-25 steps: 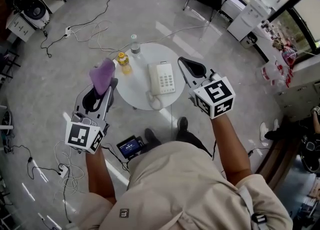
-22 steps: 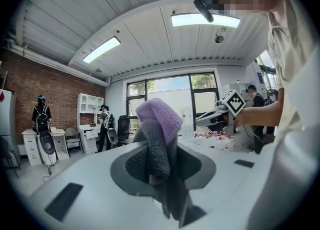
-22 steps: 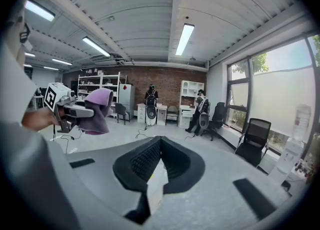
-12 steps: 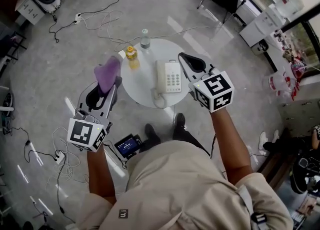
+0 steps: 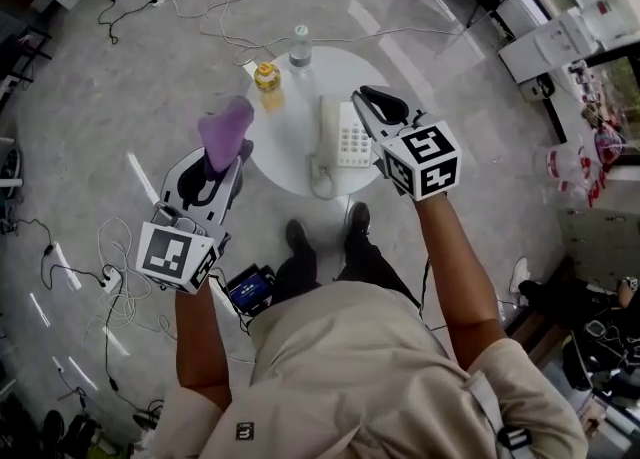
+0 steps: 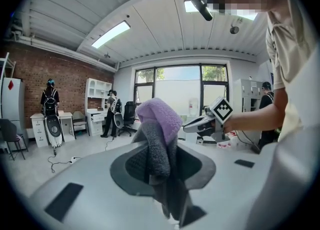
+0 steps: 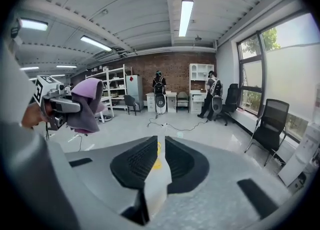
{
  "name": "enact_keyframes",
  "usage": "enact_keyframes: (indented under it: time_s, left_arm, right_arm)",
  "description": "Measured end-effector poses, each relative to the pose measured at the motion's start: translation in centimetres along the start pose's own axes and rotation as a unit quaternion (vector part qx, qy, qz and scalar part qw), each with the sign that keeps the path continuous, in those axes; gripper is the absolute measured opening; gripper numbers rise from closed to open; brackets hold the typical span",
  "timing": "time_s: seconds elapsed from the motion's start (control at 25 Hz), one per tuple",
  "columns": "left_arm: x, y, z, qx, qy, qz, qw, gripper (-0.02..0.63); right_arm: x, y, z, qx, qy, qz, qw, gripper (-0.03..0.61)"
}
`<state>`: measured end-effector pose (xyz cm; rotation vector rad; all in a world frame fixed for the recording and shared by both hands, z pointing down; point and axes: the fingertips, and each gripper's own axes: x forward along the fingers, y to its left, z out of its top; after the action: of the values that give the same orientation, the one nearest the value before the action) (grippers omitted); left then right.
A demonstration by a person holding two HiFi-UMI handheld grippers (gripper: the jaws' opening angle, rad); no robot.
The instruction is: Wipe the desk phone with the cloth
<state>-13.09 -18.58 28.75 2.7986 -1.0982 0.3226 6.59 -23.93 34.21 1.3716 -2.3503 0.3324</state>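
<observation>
Two tools [image 5: 226,154] [image 5: 366,101], one cloth [image 5: 225,125], one phone [image 5: 342,134]

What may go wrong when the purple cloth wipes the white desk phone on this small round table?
The yellow bottle and the clear water bottle stand close beside the white desk phone; a wide stroke may topple them. The phone lies near the round table's edge, so a push might slide it off.
</observation>
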Motion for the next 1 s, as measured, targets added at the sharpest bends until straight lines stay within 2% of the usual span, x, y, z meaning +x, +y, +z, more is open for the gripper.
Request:
enact_keyframes:
  time_s: [0.2, 0.48, 0.6, 1.0]
  left_arm:
    - [1.8, 0.8, -3.1, -0.02, 0.018, 0.002, 0.9996, 0.091]
    - [3.7, 1.6, -7.1, -0.055, 0.039, 0.005, 0.9977, 0.091]
    - [4.5, 1.8, -8.6, -0.069, 0.051, 0.008, 0.9962, 0.091]
    - [6.6, 2.3, -13.8, -0.099, 0.071, 0.008, 0.9925, 0.091]
  right_arm:
    - [4.2, -1.0, -4.3, 0.019, 0.037, 0.004, 0.999, 0.072]
    - [9.8, -1.4, -11.3, 0.046, 0.1, -0.008, 0.994, 0.158]
    - [11.9, -1.7, -14.6, 0.055, 0.129, -0.018, 0.99, 0.192]
    - [16.5, -1.9, -24.3, 0.092, 0.208, -0.042, 0.973, 0.247]
